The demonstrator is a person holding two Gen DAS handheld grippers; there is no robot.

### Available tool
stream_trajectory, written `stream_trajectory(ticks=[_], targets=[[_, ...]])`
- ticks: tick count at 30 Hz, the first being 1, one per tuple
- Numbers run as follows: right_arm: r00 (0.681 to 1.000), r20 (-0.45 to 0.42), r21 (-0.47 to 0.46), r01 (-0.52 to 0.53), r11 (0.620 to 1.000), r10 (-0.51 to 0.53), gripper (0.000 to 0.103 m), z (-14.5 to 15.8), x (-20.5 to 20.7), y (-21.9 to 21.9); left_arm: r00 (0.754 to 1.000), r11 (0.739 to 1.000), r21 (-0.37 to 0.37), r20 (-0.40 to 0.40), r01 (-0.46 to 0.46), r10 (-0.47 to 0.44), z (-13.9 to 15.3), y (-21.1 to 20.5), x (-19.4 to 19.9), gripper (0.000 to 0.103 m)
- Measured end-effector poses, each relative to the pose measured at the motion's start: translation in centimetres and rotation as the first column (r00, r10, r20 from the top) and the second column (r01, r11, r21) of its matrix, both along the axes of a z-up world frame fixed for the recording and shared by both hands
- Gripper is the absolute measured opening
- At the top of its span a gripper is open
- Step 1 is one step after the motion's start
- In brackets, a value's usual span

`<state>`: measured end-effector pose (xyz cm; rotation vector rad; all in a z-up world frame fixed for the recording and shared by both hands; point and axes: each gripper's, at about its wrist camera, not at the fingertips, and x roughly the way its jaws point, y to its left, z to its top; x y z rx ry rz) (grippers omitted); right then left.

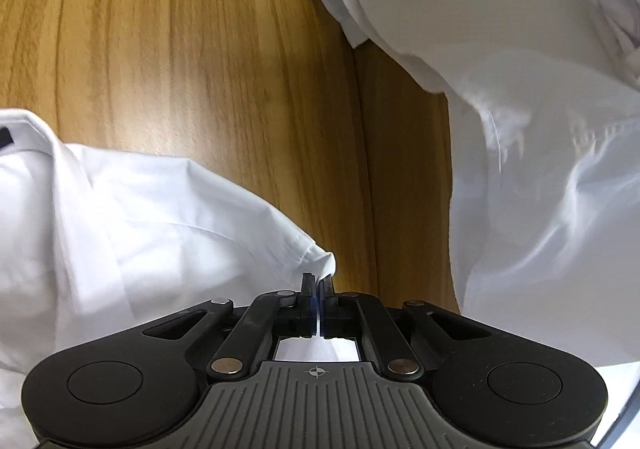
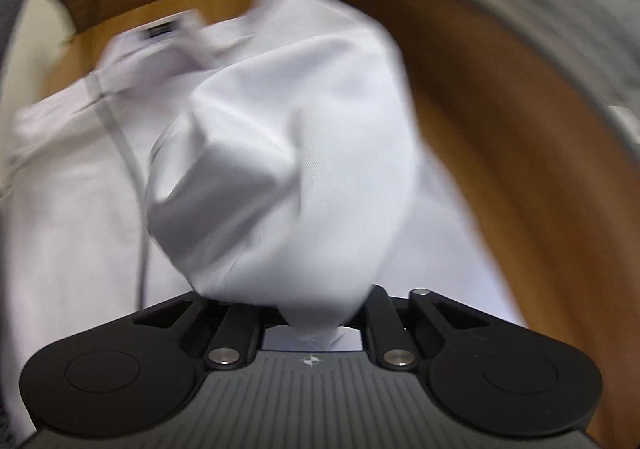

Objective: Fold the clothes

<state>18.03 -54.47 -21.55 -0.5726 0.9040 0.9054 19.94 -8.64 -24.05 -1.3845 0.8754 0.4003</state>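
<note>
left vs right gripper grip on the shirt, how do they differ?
Left gripper pinches a thin corner of the white shirt, fingertips visible; right gripper holds a thick bunch that hides its fingertips. Left view is sharp, right view motion-blurred. Both are shut on the shirt above the wooden table.

I see a white shirt [image 1: 132, 209] spread rumpled over the wooden table, plain smooth cloth with a dark label at its collar. In the left wrist view one pinched corner rises at six o'clock; more cloth hangs bunched at two o'clock, blurred in the right wrist view.
</note>
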Motion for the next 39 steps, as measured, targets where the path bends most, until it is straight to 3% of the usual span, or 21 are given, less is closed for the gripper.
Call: stream_trajectory(ticks=[3,7,10,12,15,19,23,31,35,39], targets=[[0.975,0.163,-0.063,0.162,0.985,-0.149,0.009,2.7,-0.6,-1.8,1.0,1.0,-0.013,0.005,0.001,-0.001,0.0,0.2,-0.4,0.003],[0.863,0.431,-0.191,0.372,0.908,-0.262,0.01,5.3,-3.1,-3.1,0.999,0.999,-0.031,0.013,0.042,-0.041,-0.4,-0.1,-1.2,0.003],[0.811,0.527,-0.248,0.434,0.866,-0.255,0.013,5.1,-6.1,-2.5,0.997,0.997,-0.022,0.009,0.077,-0.077,-0.9,-0.3,-1.5,0.003],[0.805,0.536,-0.269,0.45,0.852,-0.255,0.016,3.8,-8.4,-2.0,0.995,0.995,-0.005,0.002,0.098,-0.098,-0.8,-0.2,-1.7,0.003],[0.843,0.437,-0.305,0.466,0.83,-0.313,0.022,1.1,-11.5,-1.7,0.992,0.992,0.006,-0.014,0.126,-0.126,-1.0,0.1,-2.0,0.003],[0.869,0.255,-0.296,0.488,0.821,-0.425,0.025,-1.3,-15.0,-2.3,0.986,0.987,0.011,-0.038,0.162,-0.162,-0.7,0.0,-4.5,0.003],[0.818,0.184,-0.237,0.575,0.783,-0.545,0.035,-0.5,-16.7,-4.8,0.985,0.986,0.009,-0.052,0.164,-0.164,-1.9,0.4,-4.1,0.003],[0.646,0.045,-0.11,0.761,0.639,-0.762,0.039,1.8,-19.3,-10.8,0.986,0.987,0.022,-0.055,0.158,-0.157,-2.2,0.6,-4.1,0.003],[0.491,-0.107,0.037,0.871,0.49,-0.864,0.042,2.6,-17.9,-14.5,0.985,0.986,0.03,-0.065,0.161,-0.159,-1.9,0.3,-4.2,0.003],[0.346,-0.326,0.13,0.938,0.321,-0.88,0.063,0.9,-16.0,-16.8,0.983,0.984,0.038,-0.065,0.174,-0.171,-2.9,0.9,-3.9,0.003]])
